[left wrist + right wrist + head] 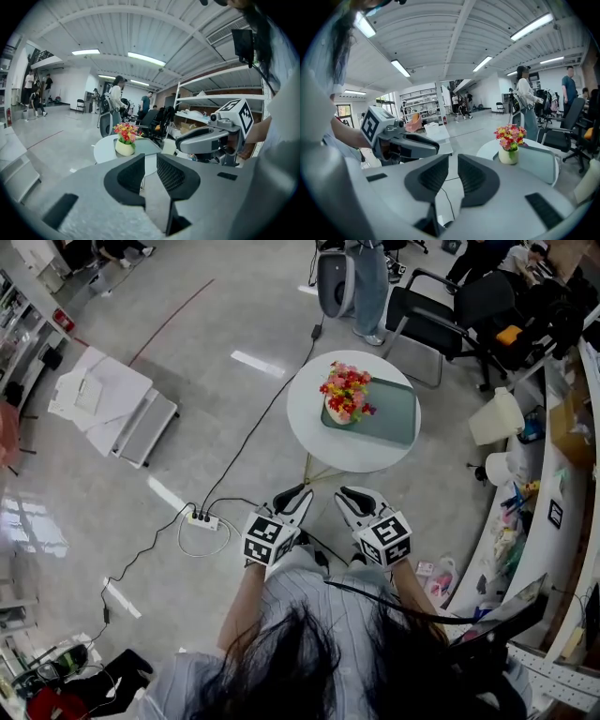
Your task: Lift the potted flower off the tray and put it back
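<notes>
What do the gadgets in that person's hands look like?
Both are chunky grey-and-white two-jaw tools. The left gripper and right gripper have dark ribbed pads, and each carries a white cube with black square markers. The person wears a pale striped shirt.

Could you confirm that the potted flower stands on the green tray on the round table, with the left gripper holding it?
Not quite: the left gripper holds nothing. The head view shows it short of the round table, well apart from the potted flower, which does stand on the green tray.
</notes>
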### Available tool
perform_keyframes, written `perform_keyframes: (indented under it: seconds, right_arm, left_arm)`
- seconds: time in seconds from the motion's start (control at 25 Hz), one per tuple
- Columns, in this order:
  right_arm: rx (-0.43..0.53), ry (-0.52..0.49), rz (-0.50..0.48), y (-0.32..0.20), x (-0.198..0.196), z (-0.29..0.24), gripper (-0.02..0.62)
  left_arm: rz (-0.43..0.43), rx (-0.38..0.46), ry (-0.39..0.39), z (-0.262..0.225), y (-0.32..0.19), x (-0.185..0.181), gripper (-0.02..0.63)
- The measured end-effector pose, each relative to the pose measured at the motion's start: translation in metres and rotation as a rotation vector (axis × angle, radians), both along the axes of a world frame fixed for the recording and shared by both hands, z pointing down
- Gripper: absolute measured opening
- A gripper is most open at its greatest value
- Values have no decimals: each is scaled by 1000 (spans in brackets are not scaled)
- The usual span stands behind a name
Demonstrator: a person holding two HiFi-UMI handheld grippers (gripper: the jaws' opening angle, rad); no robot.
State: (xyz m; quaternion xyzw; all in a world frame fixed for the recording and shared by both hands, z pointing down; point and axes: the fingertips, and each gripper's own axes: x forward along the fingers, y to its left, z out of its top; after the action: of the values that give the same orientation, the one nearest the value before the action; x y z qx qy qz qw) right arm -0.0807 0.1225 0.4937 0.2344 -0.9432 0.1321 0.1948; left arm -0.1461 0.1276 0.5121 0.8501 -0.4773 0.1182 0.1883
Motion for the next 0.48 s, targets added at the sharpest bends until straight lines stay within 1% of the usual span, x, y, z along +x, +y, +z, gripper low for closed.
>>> perform_keyframes:
  seconds: [0.12, 0.32, 0.48]
  right_arm:
    - [1, -3, -14, 5, 12, -1, 78]
    - [10, -20, -35, 9, 36, -6, 78]
    - [27, -37, -58, 8, 49, -14, 78]
  left_arm:
    - [-28, -2, 18, -4, 2, 10, 91]
    - [-64, 8, 12, -14, 6, 34, 91]
    - [-63, 11, 1, -16, 11, 59, 91]
